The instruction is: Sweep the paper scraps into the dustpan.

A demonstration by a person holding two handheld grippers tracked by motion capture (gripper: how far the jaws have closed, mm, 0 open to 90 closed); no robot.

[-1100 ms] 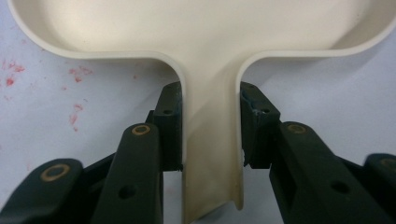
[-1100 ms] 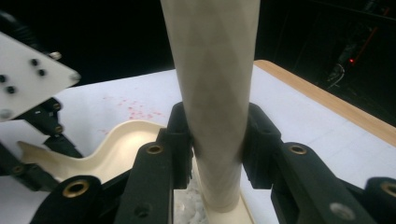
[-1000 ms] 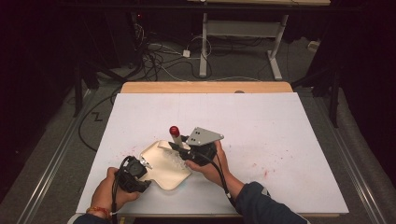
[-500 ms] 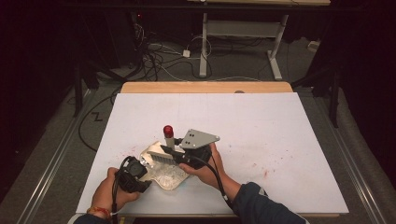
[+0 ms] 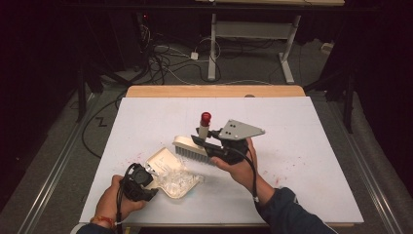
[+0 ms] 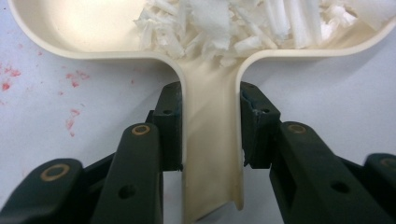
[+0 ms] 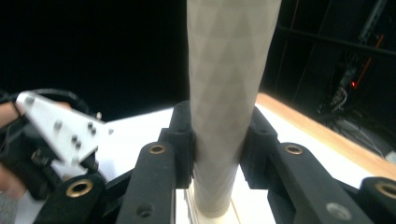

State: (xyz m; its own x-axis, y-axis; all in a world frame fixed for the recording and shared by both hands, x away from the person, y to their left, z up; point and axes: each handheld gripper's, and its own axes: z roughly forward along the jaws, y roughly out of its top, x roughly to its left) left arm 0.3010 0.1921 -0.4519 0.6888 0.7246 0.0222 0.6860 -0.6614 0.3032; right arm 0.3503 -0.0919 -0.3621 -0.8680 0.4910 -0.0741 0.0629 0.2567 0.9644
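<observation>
- Lifted clear of the dustpan since the earlier frames, the brush (image 5: 192, 148) had risen and swung toward the far side of the table (image 5: 316, 146), while the dustpan (image 5: 168, 168) stayed where it was.
- At the left, the left gripper (image 5: 148, 183) pinched the cream dustpan's handle (image 6: 212, 154), one pad (image 6: 170, 126) pressed on each side of it; the handle ran straight out between the black jaws.
- Beyond those jaws the pan's tray (image 6: 88, 23) lay flat on the white table, and white shreds (image 6: 243, 23) were heaped at the mouth of the handle.
- Faint red specks (image 6: 70, 79) marked the table just beside the pan.
- To the right, the right gripper (image 5: 204, 141) was clamped on the brush's pale, faintly patterned handle (image 7: 224, 93), which stood up between its jaws.
- That handle ended in a red cap (image 5: 206, 117); the cream head with grey bristles hung over the table, apart from the dustpan.
</observation>
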